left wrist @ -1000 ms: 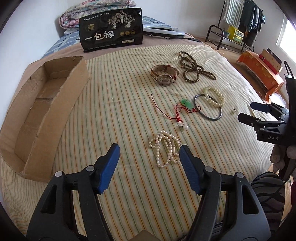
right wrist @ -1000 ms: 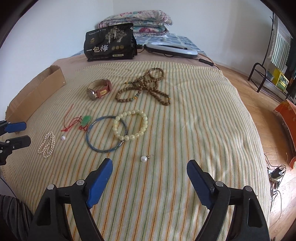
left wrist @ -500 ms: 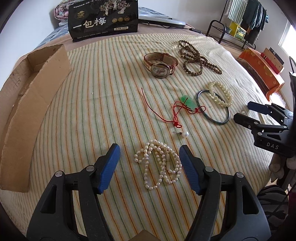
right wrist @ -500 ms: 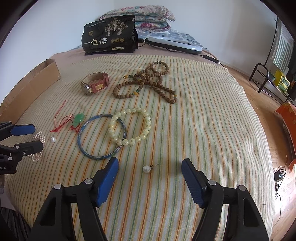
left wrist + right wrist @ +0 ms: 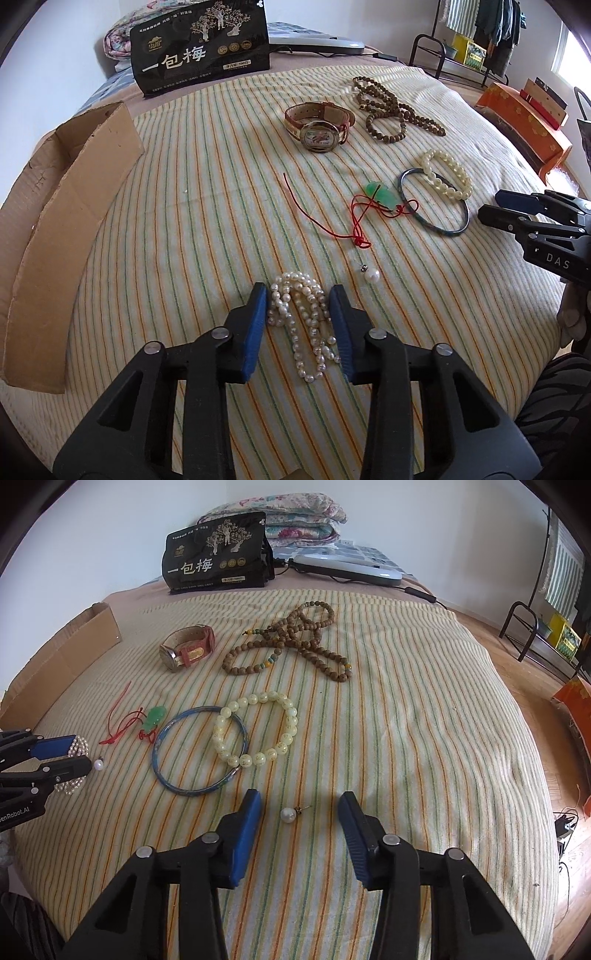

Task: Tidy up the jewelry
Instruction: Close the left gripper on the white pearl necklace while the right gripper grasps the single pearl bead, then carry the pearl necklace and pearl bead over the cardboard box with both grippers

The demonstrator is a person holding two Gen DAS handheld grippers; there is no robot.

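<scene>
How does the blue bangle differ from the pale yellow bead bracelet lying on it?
The thin blue metal bangle is one smooth rigid ring; the pale yellow bead bracelet is a string of round beads. The bangle lies flat on the striped bedcover; the bracelet rests partly across its rim. Both are closed rings.

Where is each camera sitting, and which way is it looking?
Left wrist view: sits on the left tongs, looking down along them at the pearl strand between the closing fingers; the right tongs show at right.
Right wrist view: sits on the right tongs, looking down at the pearl earring between the closing fingers; the left tongs show at left.
Both share the striped bedcover, watch and blue bangle.
</scene>
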